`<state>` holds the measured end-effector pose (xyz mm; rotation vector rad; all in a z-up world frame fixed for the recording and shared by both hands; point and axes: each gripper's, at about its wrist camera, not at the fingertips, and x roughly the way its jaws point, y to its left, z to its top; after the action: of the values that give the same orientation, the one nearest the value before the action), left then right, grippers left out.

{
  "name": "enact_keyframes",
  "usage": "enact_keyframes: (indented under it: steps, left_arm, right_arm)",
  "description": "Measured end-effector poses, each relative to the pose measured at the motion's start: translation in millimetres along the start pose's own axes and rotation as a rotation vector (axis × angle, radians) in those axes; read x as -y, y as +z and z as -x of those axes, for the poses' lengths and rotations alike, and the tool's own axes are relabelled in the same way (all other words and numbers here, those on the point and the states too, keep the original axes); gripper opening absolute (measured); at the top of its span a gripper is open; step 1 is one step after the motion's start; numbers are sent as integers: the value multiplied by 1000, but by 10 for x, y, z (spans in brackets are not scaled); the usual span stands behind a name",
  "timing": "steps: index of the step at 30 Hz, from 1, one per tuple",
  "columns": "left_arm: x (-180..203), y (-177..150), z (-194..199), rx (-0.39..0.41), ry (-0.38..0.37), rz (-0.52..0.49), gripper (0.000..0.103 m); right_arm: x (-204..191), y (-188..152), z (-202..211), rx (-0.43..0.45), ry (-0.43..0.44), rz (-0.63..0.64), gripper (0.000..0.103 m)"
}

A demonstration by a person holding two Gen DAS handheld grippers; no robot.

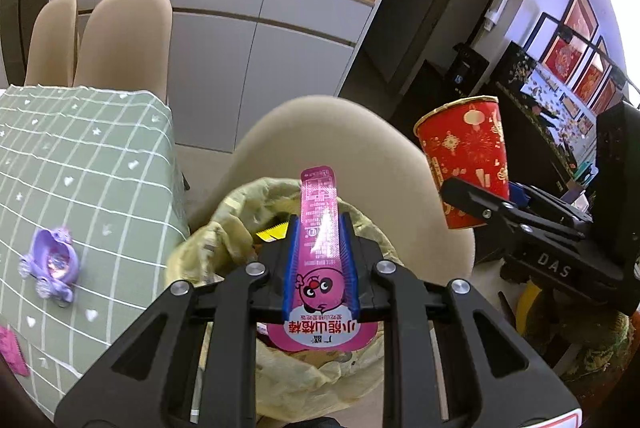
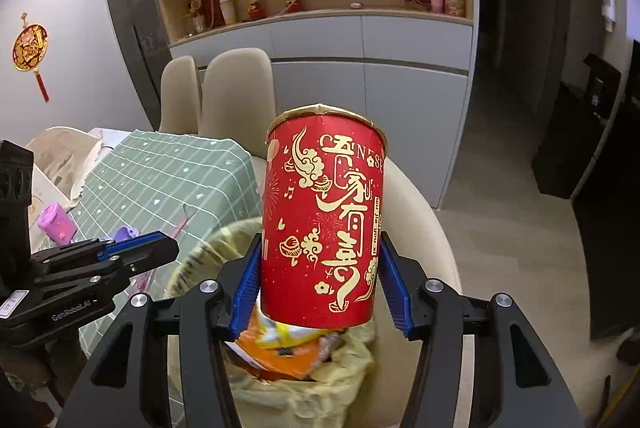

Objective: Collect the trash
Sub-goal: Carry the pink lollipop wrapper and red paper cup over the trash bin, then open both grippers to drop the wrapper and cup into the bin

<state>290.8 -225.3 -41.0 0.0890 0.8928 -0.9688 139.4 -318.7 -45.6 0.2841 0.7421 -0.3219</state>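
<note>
Beige chair [image 1: 360,148] behind bin bag [image 1: 224,228]; left gripper [image 1: 320,252] clamps pink wrapper [image 1: 318,228], right gripper [image 2: 320,284] clamps red cup [image 2: 322,220].

The left gripper [image 1: 320,260], black-framed with blue ribbed fingers, is closed flat on a pink printed snack wrapper [image 1: 319,228]. The matching right gripper [image 2: 320,284] is clamped around an upright red paper cup with gold print [image 2: 322,220].

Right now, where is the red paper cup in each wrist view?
Left wrist: red paper cup at right of centre, held by the right gripper.
Right wrist: it fills the centre between the blue pads, upright.
Shared landmark: the yellow-lined trash bin under both grippers.
</note>
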Motion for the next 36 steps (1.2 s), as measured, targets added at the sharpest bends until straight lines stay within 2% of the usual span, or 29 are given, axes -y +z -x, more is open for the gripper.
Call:
enact_keyframes:
  steps: [1, 3, 4, 10, 13, 19, 22, 28, 31, 36]
  left_arm:
    - [2, -10, -64, -9, -1, 9, 19]
    - [-42, -17, -169, -30, -10, 39, 37]
    - [-46, -19, -207, -37, -12, 54, 40]
    - [-79, -20, -181, -34, 61, 49, 41]
    - [-90, -31, -110, -23, 107, 39, 47]
    - [-239, -99, 11, -26, 154, 59, 49]
    - [-356, -166, 69, -38, 176, 86, 49]
    - [-574, -278, 211, -38, 226, 128, 49]
    - [-655, -305, 244, -41, 241, 152, 49]
    - [-716, -371, 220, -58, 249, 163, 49]
  right_arm:
    - [21, -22, -21, -5, 3, -1, 52]
    - [62, -68, -87, -20, 15, 1, 52]
    - [75, -85, -120, -26, 23, 2, 52]
    - [95, -179, -380, -77, 68, -10, 52]
    - [30, -241, -592, -126, 98, -13, 52]
    - [-215, -423, -1159, -277, 165, 22, 52]
    - [-315, -519, -1468, -370, 164, 34, 52]
    - [-454, -574, -1868, -487, 148, 54, 52]
    - [-480, -560, -1910, -496, 138, 70, 52]
    - [-449, -545, -1755, -444, 117, 53, 54]
